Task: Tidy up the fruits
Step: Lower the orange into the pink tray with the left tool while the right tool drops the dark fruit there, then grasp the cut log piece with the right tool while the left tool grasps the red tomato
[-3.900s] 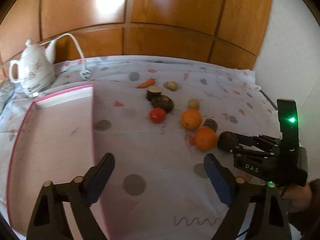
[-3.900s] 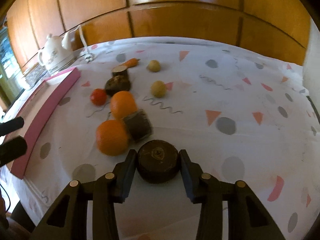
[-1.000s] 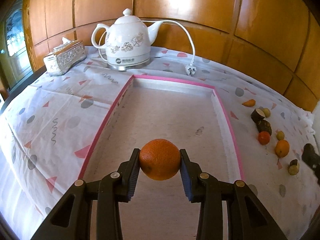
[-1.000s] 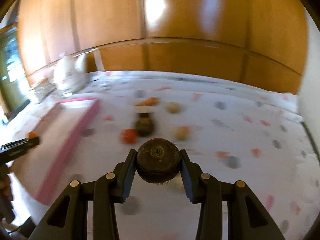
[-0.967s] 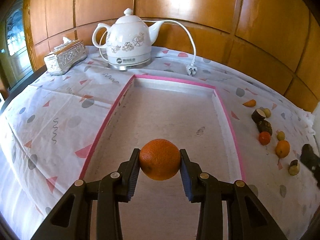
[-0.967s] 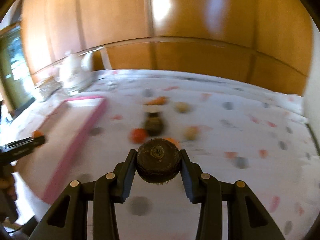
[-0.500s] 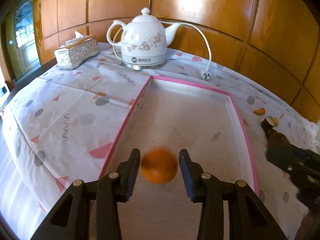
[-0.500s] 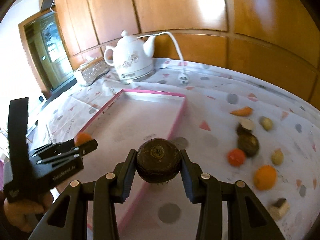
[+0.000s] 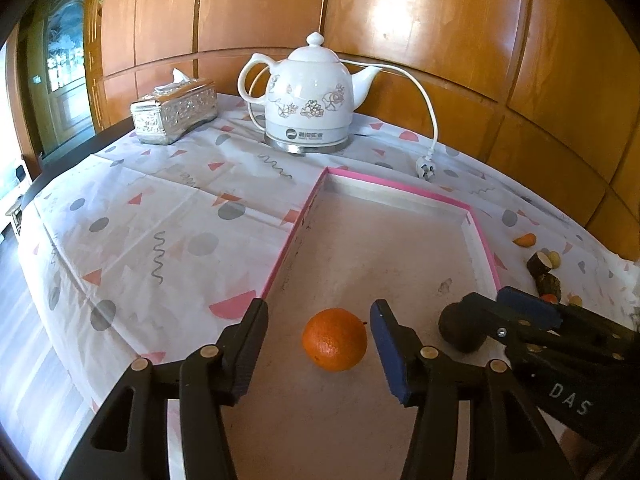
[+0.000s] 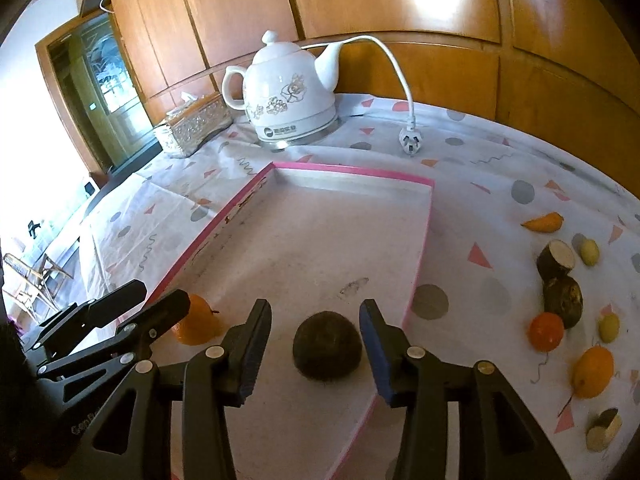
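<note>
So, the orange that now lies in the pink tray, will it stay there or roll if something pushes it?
The orange is round with no flat side, so a nudge would probably roll it. The pink tray has a raised rim, which should likely stop it. The left claw stands open around it without touching, so nothing steadies it now.

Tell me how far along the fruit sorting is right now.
Two pieces lie in the pink tray: an orange and a dark round fruit. Nothing is in hand: the left gripper and right gripper have open jaws around them. Left on the cloth: another orange, a tomato and several smaller pieces.
</note>
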